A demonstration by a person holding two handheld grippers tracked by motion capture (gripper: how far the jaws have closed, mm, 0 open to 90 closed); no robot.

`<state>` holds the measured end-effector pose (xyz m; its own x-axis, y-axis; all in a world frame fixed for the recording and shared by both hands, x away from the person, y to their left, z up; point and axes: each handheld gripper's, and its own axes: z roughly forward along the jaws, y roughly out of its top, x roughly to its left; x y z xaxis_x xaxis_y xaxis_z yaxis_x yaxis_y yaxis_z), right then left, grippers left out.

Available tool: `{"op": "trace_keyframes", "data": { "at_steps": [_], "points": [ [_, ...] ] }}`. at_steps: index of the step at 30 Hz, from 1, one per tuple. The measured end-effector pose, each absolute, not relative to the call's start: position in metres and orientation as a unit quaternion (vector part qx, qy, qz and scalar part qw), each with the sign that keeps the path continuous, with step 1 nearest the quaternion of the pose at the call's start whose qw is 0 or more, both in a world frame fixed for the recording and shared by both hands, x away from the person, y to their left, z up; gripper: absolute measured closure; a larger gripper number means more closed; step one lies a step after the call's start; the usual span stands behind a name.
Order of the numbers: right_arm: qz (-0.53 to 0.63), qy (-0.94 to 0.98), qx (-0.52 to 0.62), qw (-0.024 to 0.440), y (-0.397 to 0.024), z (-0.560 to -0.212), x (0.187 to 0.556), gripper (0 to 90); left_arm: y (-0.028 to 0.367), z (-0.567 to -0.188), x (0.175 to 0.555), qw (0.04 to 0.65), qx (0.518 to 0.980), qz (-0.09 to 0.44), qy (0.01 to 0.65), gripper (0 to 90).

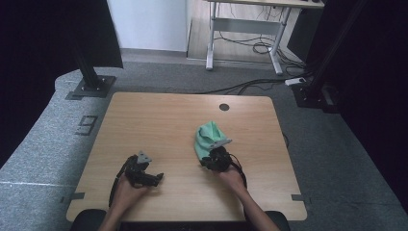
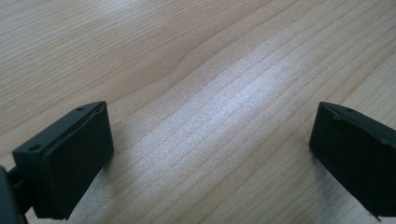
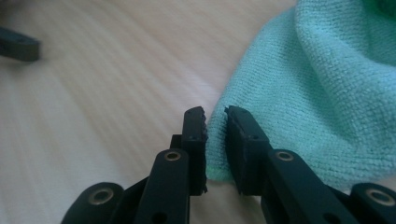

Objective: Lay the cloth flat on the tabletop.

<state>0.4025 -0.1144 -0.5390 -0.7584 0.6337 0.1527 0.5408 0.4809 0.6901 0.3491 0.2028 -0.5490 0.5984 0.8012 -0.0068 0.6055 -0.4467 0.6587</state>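
Right now the right gripper (image 3: 215, 116) pinches a near edge of the green cloth (image 1: 208, 136), which lies bunched right of centre on the table (image 1: 159, 120). Left gripper (image 2: 210, 140) rests at near left, jaws wide apart over bare wood, gripping nothing.

Both black grippers, the left gripper (image 1: 159, 178) and right gripper (image 1: 206, 161), were topped by grey three-cornered plates and trailed by black cables.

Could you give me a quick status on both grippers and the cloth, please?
Right gripper shut on green cloth edge. Left gripper open over table. Nothing in the way.
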Motion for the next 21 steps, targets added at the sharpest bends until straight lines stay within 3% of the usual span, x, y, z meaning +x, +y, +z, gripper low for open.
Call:
{"op": "trace_keyframes", "data": {
  "at_steps": [8, 10, 11, 12, 18, 21],
  "points": [
    [0.376, 0.871, 0.311, 0.052, -0.095, -0.538, 0.388, 72.2, 0.203, -0.549, 0.349, 0.316, 0.836, 0.155, 0.420, 0.0],
    [0.375, 0.871, 0.314, 0.047, -0.095, -0.536, 0.388, 68.0, 0.203, -0.549, 0.349, 0.316, 0.836, 0.155, 0.420, 0.0],
    [0.381, 0.868, 0.314, 0.049, -0.097, -0.534, 0.388, 60.5, 0.203, -0.549, 0.349, 0.316, 0.836, 0.155, 0.420, 0.0],
    [0.381, 0.868, 0.314, 0.049, -0.097, -0.534, 0.388, 60.5, 0.203, -0.549, 0.349, 0.316, 0.836, 0.155, 0.420, 0.0],
    [0.389, 0.853, 0.332, 0.101, -0.125, -0.517, 0.390, 43.1, 0.203, -0.549, 0.349, 0.316, 0.836, 0.155, 0.420, 0.0],
    [0.385, 0.849, 0.343, 0.112, -0.139, -0.515, 0.391, 40.7, 0.203, -0.549, 0.349, 0.316, 0.836, 0.155, 0.420, 0.0]
  ]
}}
